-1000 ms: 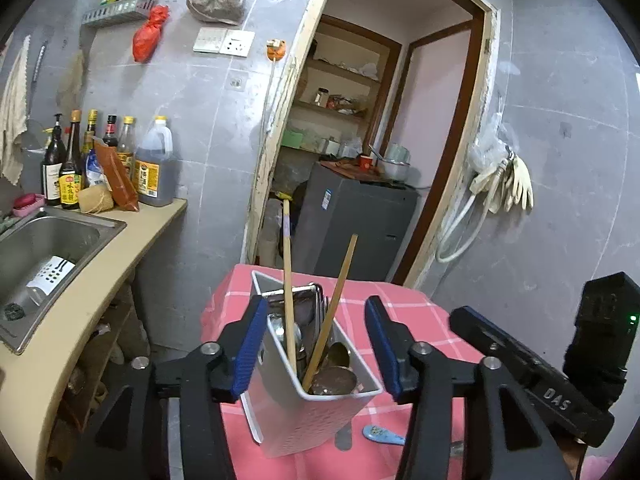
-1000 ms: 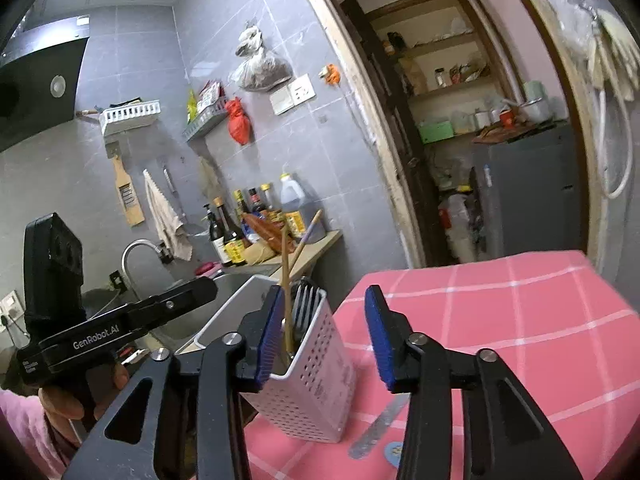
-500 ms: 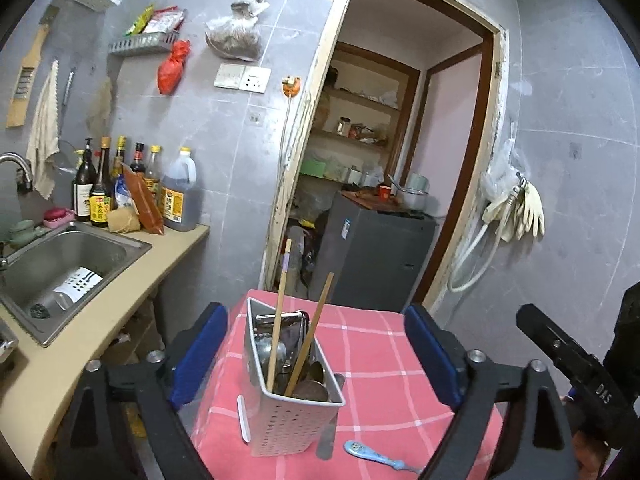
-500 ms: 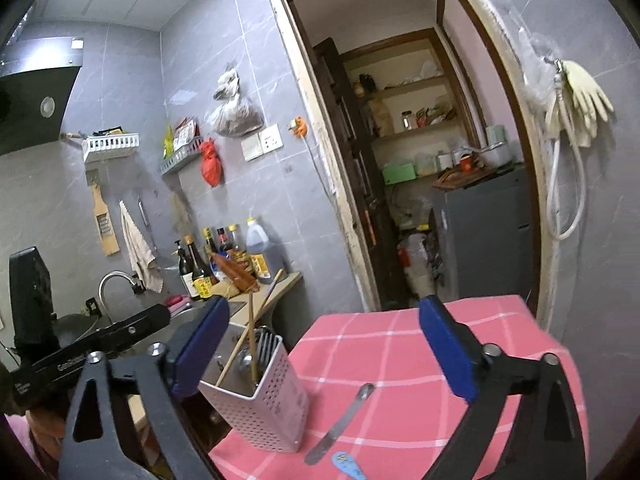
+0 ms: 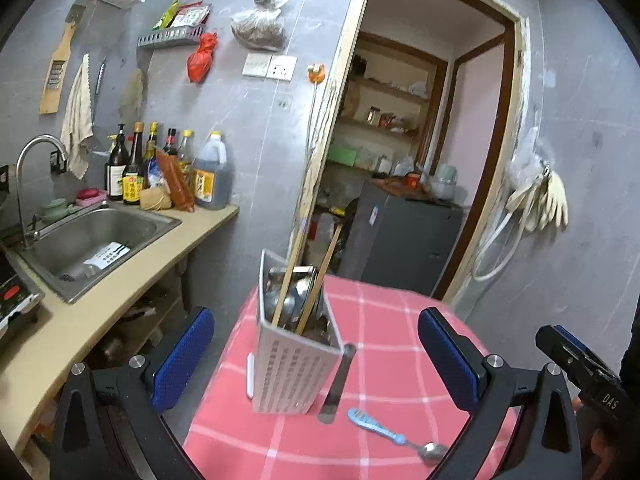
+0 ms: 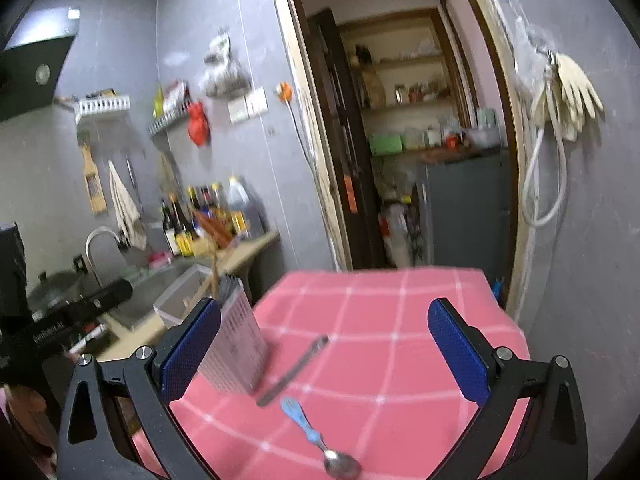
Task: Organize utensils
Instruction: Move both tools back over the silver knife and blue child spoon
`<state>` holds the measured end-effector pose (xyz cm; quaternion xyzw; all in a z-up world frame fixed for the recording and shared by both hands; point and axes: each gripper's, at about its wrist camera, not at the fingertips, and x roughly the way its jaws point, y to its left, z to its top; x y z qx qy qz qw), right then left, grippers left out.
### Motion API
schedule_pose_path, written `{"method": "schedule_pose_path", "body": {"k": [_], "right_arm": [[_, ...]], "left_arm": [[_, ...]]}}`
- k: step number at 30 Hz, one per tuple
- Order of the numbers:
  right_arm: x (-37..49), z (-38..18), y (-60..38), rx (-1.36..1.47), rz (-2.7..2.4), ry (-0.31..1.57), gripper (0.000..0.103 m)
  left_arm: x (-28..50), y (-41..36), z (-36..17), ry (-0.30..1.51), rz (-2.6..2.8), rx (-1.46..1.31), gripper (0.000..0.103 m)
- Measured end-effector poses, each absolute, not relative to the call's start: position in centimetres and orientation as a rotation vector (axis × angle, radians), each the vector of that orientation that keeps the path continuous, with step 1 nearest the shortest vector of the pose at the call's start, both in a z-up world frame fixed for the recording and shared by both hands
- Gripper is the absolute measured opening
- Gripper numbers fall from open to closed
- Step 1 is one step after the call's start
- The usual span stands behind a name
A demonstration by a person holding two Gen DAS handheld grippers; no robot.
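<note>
A white perforated utensil holder [image 5: 294, 364] stands upright on the pink checked tablecloth [image 5: 400, 340]. It holds two wooden chopsticks [image 5: 320, 280] and several metal utensils. A flat metal utensil [image 5: 338, 384] lies beside it, and a blue-handled spoon [image 5: 380, 432] lies nearer. My left gripper [image 5: 315, 314] hangs back from the holder, its jaws opening wide with nothing between the pads. The jaws of my right gripper [image 6: 324, 308] are also opening and empty. From there the holder [image 6: 240, 340] is at the left, with the metal utensil [image 6: 294, 370] and spoon [image 6: 308, 432] in front.
A counter with a steel sink [image 5: 92, 240] and sauce bottles [image 5: 168, 172] runs along the left of the table. Behind the table are an open doorway and a grey cabinet [image 5: 408, 236]. Gloves [image 5: 544, 204] and a hose hang on the right wall.
Both grippers have opened from close around the holder and drawn back. The holder stays standing on the cloth, now farther away and smaller in both views.
</note>
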<state>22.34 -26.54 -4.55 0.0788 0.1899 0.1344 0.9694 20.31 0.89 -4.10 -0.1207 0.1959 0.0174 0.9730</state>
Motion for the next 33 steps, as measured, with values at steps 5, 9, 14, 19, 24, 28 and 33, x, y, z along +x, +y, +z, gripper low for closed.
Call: {"method": "schedule_pose_path", "body": {"k": [5, 9, 14, 19, 24, 28, 33], "right_arm": [[23.5, -7.7, -27.1, 0.136, 0.283, 0.501, 0.102], [25.0, -10.9, -27.0, 0.109, 0.305, 0.608, 0.102], [26.6, -14.3, -26.5, 0.091, 0.356, 0.712, 0.102], [27.6, -16.0, -25.8, 0.082, 0.405, 0.756, 0.102], [29.0, -17.4, -24.6, 0.059, 0.472, 0.818, 0.091], [30.2, -18.9, -23.2, 0.024, 0.517, 0.884, 0.076], [31.2, -20.4, -21.4, -0.038, 0.569, 0.945, 0.061]], "left_arm": [[20.5, 0.3, -6.3, 0.448, 0.061, -0.229, 0.103], [20.9, -0.1, -8.1, 0.489, 0.079, -0.231, 0.103], [21.4, -0.5, -10.2, 0.538, 0.098, -0.224, 0.103], [22.2, -1.2, -11.9, 0.584, 0.1, -0.191, 0.103], [23.0, -1.6, -13.1, 0.622, 0.086, -0.181, 0.102], [23.5, -1.5, -14.2, 0.663, 0.074, -0.196, 0.099], [23.8, -1.5, -15.1, 0.7, 0.064, -0.203, 0.092]]}}
